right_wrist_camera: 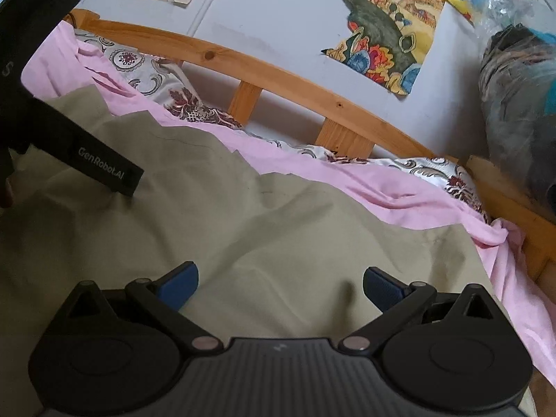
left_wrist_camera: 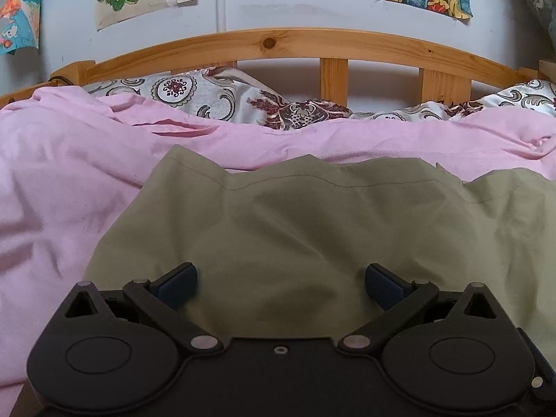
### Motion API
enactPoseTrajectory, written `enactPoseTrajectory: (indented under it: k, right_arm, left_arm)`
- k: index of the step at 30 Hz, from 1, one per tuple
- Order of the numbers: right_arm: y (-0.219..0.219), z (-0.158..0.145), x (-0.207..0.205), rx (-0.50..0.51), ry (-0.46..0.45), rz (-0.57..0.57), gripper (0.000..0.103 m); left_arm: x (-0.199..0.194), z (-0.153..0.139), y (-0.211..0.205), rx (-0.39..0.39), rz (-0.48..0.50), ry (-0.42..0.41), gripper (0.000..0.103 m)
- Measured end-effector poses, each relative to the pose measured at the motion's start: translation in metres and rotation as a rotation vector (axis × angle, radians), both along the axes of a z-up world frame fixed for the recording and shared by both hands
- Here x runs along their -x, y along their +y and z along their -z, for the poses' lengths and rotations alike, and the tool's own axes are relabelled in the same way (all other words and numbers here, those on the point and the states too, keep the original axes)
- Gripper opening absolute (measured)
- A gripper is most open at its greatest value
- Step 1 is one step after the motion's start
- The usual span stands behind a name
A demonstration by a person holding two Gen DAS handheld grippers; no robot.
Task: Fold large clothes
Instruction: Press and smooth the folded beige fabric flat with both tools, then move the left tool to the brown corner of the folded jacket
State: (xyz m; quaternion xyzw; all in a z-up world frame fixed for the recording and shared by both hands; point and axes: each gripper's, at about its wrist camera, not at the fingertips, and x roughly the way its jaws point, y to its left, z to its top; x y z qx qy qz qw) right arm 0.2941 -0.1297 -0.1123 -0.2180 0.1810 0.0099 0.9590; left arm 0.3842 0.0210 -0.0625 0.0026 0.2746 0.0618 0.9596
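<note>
A large olive-green garment (left_wrist_camera: 312, 229) lies spread flat on a pink bed sheet (left_wrist_camera: 52, 187); its far hem runs across the middle of the left wrist view. My left gripper (left_wrist_camera: 281, 283) hovers over its near part, open, nothing between the blue pads (left_wrist_camera: 177, 286). The right wrist view shows the same garment (right_wrist_camera: 243, 215) reaching toward the right side of the bed. My right gripper (right_wrist_camera: 280, 285) is open above it, empty. The left gripper's black body (right_wrist_camera: 104, 166) appears at the left of that view, resting low on the cloth.
A wooden bed rail (left_wrist_camera: 295, 43) and patterned pillows (left_wrist_camera: 215, 99) line the far edge. Drawings (right_wrist_camera: 385, 31) hang on the white wall. A bundle wrapped in plastic (right_wrist_camera: 517, 104) sits at the right. The pink sheet (right_wrist_camera: 399, 187) borders the garment.
</note>
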Motion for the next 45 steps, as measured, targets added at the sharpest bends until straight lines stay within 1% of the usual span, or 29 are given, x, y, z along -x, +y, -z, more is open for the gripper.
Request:
enactPoseTrajectory:
  k: [3,6,8,10,12,14,17,18,21,24,26,28,30,33,37,45]
  right_arm:
    - [-0.011,-0.012,-0.001,-0.073,0.045,-0.020,0.103]
    - [-0.023,-0.035,0.008,-0.144,0.081,-0.008,0.103]
    - [-0.027,-0.048,0.021,-0.161,0.085,-0.019,0.103]
    - [-0.027,-0.055,0.038,-0.146,0.084,-0.035,0.103]
    - [-0.024,-0.053,0.053,-0.106,0.090,-0.058,0.103]
    - [-0.020,-0.043,0.064,-0.070,0.080,-0.048,0.103]
    - [-0.020,-0.026,0.077,-0.091,0.013,-0.034,0.103]
    - [-0.020,-0.020,0.078,-0.093,0.003,-0.035,0.103]
    - [-0.017,-0.011,0.070,-0.076,0.047,-0.035,0.103]
    - [-0.018,-0.012,0.070,-0.084,0.056,-0.036,0.103]
    - [-0.021,-0.013,0.068,-0.103,0.069,-0.040,0.103]
    - [-0.029,-0.016,0.068,-0.146,0.083,-0.047,0.103]
    - [-0.036,-0.019,0.068,-0.194,0.105,-0.049,0.103]
    - [-0.044,-0.020,0.067,-0.256,0.123,-0.051,0.103]
    - [-0.053,-0.020,0.063,-0.324,0.157,-0.054,0.103]
    - [-0.059,-0.019,0.060,-0.369,0.178,-0.056,0.103]
  left_arm:
    - [0.003,-0.007,0.000,-0.007,-0.014,0.013,0.102]
    - [0.013,-0.020,0.002,-0.013,-0.045,0.015,0.102]
    - [0.024,-0.030,0.004,-0.001,-0.053,0.008,0.102]
    - [0.034,-0.037,0.004,0.009,-0.063,0.018,0.102]
    - [0.045,-0.043,0.008,0.026,-0.080,0.026,0.102]
    - [0.056,-0.047,0.011,0.049,-0.104,0.035,0.102]
    - [0.068,-0.053,0.016,0.066,-0.135,0.051,0.102]
    - [0.073,-0.057,0.018,0.066,-0.148,0.050,0.102]
    - [0.089,-0.069,0.023,0.079,-0.180,0.045,0.102]
    - [0.108,-0.081,0.023,0.084,-0.191,0.051,0.102]
    - [0.125,-0.089,0.022,0.076,-0.191,0.043,0.102]
    - [0.145,-0.094,0.019,0.069,-0.184,0.039,0.102]
    - [0.162,-0.094,0.015,0.070,-0.182,0.048,0.102]
    - [0.182,-0.091,0.009,0.099,-0.181,0.058,0.102]
    - [0.197,-0.077,0.007,0.145,-0.189,0.086,0.102]
    - [0.212,-0.048,0.022,0.259,-0.219,0.135,0.102]
